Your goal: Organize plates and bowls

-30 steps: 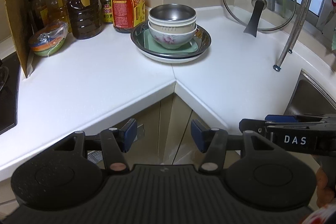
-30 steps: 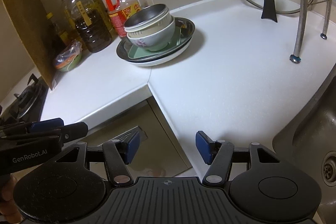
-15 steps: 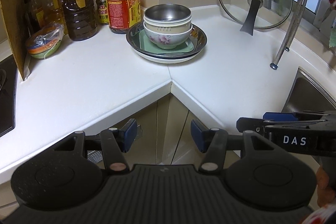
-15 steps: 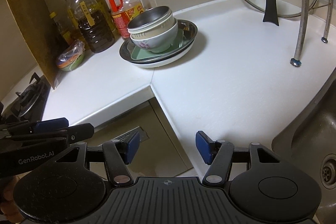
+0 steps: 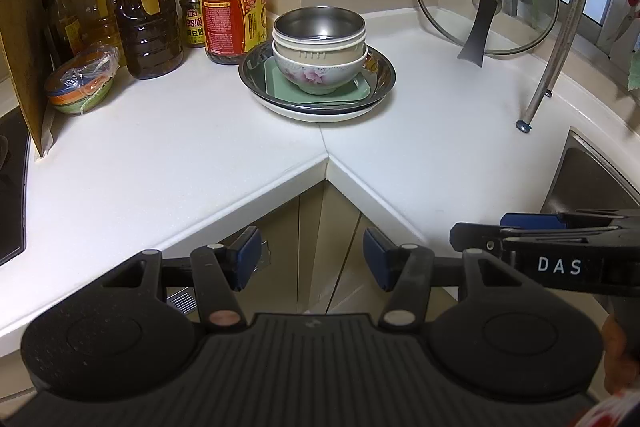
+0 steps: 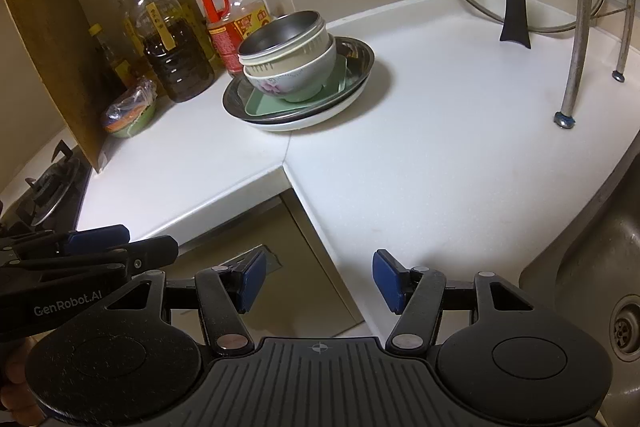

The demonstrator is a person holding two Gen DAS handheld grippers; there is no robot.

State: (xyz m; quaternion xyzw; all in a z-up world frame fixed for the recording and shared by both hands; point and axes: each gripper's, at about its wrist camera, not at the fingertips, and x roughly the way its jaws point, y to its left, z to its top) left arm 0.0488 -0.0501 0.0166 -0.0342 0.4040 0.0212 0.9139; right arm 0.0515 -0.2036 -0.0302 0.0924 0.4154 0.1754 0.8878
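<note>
While unheld, stacked bowls (image 5: 319,57) on plates (image 5: 320,107)

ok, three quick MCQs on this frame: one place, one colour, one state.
1. The metal bowl sits:
A. in the sink
B. on top of the stacked bowls
C. beside the oil bottles

2. The square plate under the floral bowl is:
A. green
B. red
C. black

3. The left hand-held gripper is:
A. shut on a plate
B. shut on a bowl
C. open, nothing between its pads

Answers: 1 B, it nests uppermost in the stack. 2 A, pale green corners show. 3 C, its pads stand apart over the cabinet.
</note>
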